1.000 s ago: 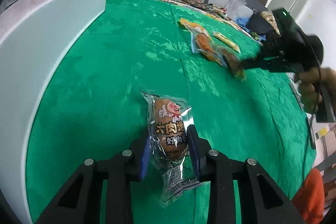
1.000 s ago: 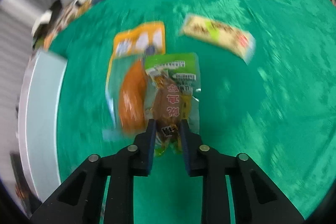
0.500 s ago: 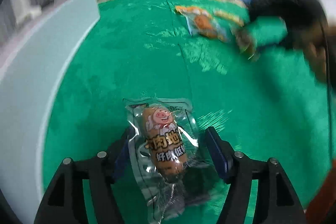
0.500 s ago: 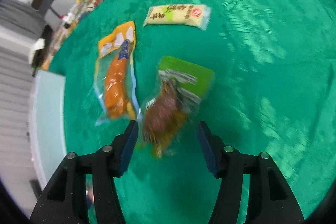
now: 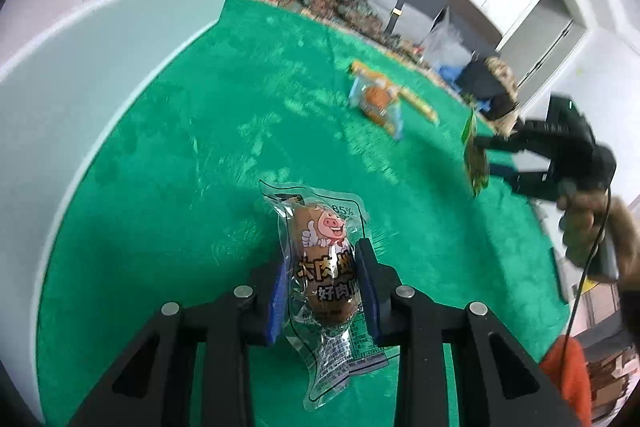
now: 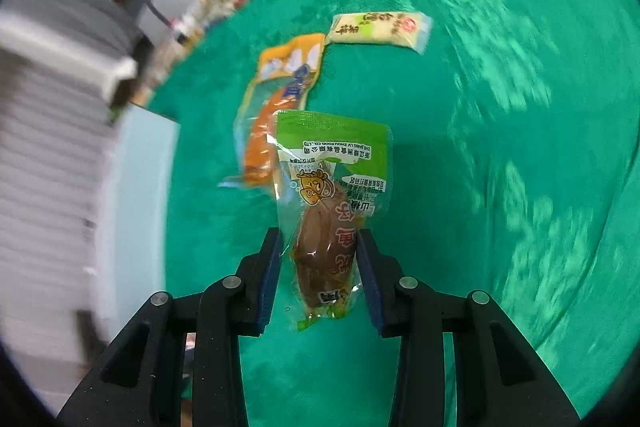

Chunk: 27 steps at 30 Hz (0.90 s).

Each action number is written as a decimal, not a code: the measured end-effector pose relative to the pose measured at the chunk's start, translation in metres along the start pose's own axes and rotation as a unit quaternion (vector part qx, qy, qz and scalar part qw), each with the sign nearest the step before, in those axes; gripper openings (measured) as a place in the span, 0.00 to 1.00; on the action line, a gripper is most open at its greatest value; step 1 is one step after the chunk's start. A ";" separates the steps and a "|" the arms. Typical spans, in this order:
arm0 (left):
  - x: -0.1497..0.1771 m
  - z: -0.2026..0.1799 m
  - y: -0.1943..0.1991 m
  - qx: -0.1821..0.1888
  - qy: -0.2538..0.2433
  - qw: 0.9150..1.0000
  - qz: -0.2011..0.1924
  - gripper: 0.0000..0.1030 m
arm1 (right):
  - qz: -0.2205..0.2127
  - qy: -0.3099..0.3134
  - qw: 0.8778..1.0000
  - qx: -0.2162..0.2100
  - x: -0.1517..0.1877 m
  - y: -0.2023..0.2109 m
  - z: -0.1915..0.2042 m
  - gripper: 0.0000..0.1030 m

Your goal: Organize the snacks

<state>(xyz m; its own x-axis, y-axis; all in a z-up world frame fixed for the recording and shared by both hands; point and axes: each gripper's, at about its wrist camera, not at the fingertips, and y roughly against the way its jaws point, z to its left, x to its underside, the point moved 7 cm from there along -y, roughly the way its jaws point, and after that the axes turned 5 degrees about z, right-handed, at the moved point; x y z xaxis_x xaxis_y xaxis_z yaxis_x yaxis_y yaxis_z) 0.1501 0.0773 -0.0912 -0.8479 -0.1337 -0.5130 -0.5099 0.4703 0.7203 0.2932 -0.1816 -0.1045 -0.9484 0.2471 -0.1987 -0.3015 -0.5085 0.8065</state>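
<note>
Snacks are being gathered off a green velvet-covered tabletop (image 5: 168,163), with a large white box (image 5: 80,59) standing along its left edge, probably where they belong. Half a second ago both claws stood wide apart around their packets; now each has closed on one, so two pickups are secured and carrying to the box is likely next.

Left claw (image 5: 322,287): its blue pads press the sides of a clear plastic sausage packet with a cartoon pig (image 5: 324,259), clamped around the middle, the crinkled tail trailing toward the camera. Whether the packet is off the cloth I cannot tell.

Right claw (image 6: 320,279): clamped on the lower end of a green-topped clear packet holding a brown meat piece (image 6: 332,195). From the left wrist view this packet hangs edge-on above the cloth, so it looks lifted.

Left lying on the cloth beyond are an orange-and-clear packet with an orange sausage (image 6: 280,107) and, just past it, a pale yellow flat bar wrapper (image 6: 380,29).
</note>
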 end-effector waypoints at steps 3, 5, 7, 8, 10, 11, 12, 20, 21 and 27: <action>-0.012 -0.009 0.024 0.028 0.015 0.999 -0.025 0.30 | -0.007 -0.012 0.999 -0.047 0.014 0.011 0.010 0.38; -0.027 -0.013 0.048 0.049 0.027 0.997 -0.050 0.30 | -0.007 -0.008 0.997 -0.071 0.014 0.018 0.032 0.38; -0.048 -0.011 0.085 0.055 0.029 0.994 -0.088 0.30 | -0.004 0.006 0.996 -0.093 0.020 0.020 0.059 0.38; -0.058 -0.007 0.100 0.048 0.027 0.993 -0.102 0.30 | -0.001 0.018 0.994 -0.110 0.019 0.019 0.083 0.38; -0.076 0.013 0.134 0.019 0.028 0.991 -0.129 0.30 | 0.006 0.051 0.988 -0.148 0.026 0.015 0.139 0.38; -0.082 0.027 0.148 -0.001 0.031 0.990 -0.137 0.30 | 0.014 0.078 0.982 -0.170 0.035 0.012 0.182 0.38; -0.088 0.044 0.162 -0.031 0.034 0.988 -0.145 0.30 | 0.020 0.097 0.978 -0.182 0.044 0.009 0.209 0.38; -0.060 0.204 0.223 -0.244 0.156 0.949 -0.121 0.69 | 0.105 0.202 0.949 -0.220 0.142 -0.062 0.391 0.67; -0.052 0.212 0.227 -0.246 0.166 0.947 -0.125 0.70 | 0.101 0.207 0.949 -0.216 0.147 -0.063 0.393 0.67; -0.007 0.221 0.244 -0.230 0.193 0.943 -0.142 0.76 | 0.007 0.284 0.958 -0.028 0.131 -0.067 0.296 0.68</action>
<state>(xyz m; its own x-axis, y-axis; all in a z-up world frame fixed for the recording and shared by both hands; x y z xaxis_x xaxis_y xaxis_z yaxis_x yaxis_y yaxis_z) 0.0638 0.3860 -0.0148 -0.6115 -0.5462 -0.5724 -0.6588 -0.0492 0.7507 0.2183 0.1294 -0.0199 -0.8485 -0.2407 -0.4714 -0.2774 -0.5562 0.7834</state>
